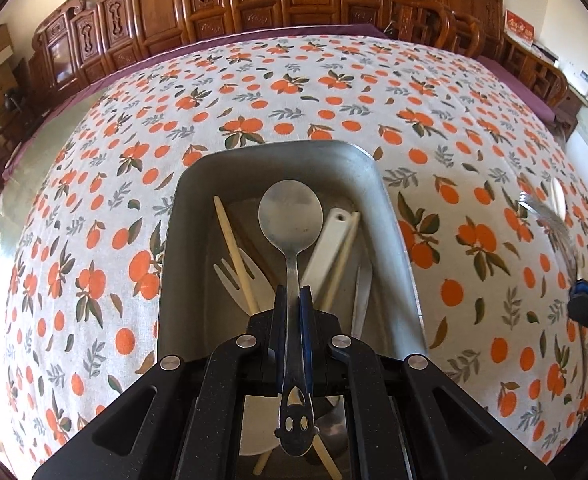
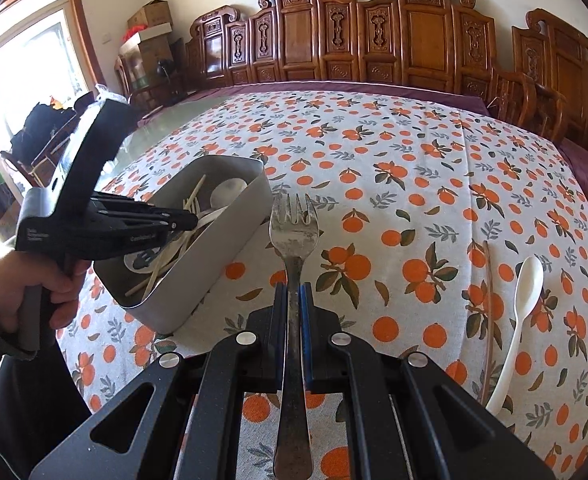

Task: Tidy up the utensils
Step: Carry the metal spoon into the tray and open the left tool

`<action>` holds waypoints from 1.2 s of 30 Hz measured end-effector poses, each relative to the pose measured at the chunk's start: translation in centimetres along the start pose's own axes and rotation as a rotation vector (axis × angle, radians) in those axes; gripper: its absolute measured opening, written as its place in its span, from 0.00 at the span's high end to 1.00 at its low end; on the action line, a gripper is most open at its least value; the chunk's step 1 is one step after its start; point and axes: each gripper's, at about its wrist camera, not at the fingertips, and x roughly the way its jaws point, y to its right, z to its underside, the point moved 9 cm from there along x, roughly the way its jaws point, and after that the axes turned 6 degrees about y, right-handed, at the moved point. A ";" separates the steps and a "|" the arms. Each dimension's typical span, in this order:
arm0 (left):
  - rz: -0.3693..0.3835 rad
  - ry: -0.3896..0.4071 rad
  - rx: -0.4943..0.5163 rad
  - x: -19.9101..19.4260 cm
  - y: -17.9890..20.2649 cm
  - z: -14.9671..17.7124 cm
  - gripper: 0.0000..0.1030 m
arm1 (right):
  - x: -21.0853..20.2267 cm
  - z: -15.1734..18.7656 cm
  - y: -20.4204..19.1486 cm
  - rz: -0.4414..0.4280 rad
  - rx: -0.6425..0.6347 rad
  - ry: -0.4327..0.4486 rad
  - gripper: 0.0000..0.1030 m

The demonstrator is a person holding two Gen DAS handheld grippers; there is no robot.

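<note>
Orange-printed white cloth (image 2: pixel 394 184) is spread over the counter, on which a grey rectangular metal tray (image 1: pixel 198 248) of mixed utensils is set. Above it, a long steel spoon (image 1: pixel 290 216) is clamped by the left hand-held gripper (image 1: pixel 293 300). A steel fork (image 2: pixel 294 224) is clamped by the right hand-held gripper (image 2: pixel 293 300) beside the tray. A white plastic spoon (image 2: pixel 522 312) is left lying on the cloth.

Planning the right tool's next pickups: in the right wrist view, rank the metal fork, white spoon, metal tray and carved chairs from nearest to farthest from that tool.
1. Metal fork, clamped in the right tool.
2. Metal tray, just left; white spoon, on the cloth to the right: too close to call.
3. Carved chairs, beyond the table's far edge.
</note>
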 end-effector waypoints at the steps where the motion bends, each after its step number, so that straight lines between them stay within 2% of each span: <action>1: -0.002 0.001 0.002 0.0 0.0 0.0 0.95 | 0.0 0.0 0.1 0.000 0.002 0.000 0.92; 10: 0.003 -0.007 0.010 -0.5 0.1 0.3 0.94 | 0.1 0.2 0.0 -0.004 0.002 -0.005 0.92; 12: 0.015 0.004 -0.001 -1.0 0.0 0.5 0.92 | 0.1 0.2 -0.2 -0.007 0.001 -0.006 0.92; 16: 0.030 0.047 -0.003 -2.5 -0.1 0.7 0.84 | 0.3 0.4 -0.6 -0.012 -0.008 -0.013 0.92; 21: 0.052 0.095 0.002 -4.3 -0.4 0.9 0.83 | 0.8 1.0 -1.0 -0.006 -0.020 -0.033 0.92; 31: 0.124 0.155 -0.052 -6.1 -1.6 1.7 0.82 | 2.0 2.3 -0.8 0.031 -0.020 -0.076 0.92; 36: 0.123 0.182 -0.030 -6.8 -1.8 1.7 0.81 | 2.2 2.0 -1.1 0.049 -0.024 -0.075 0.92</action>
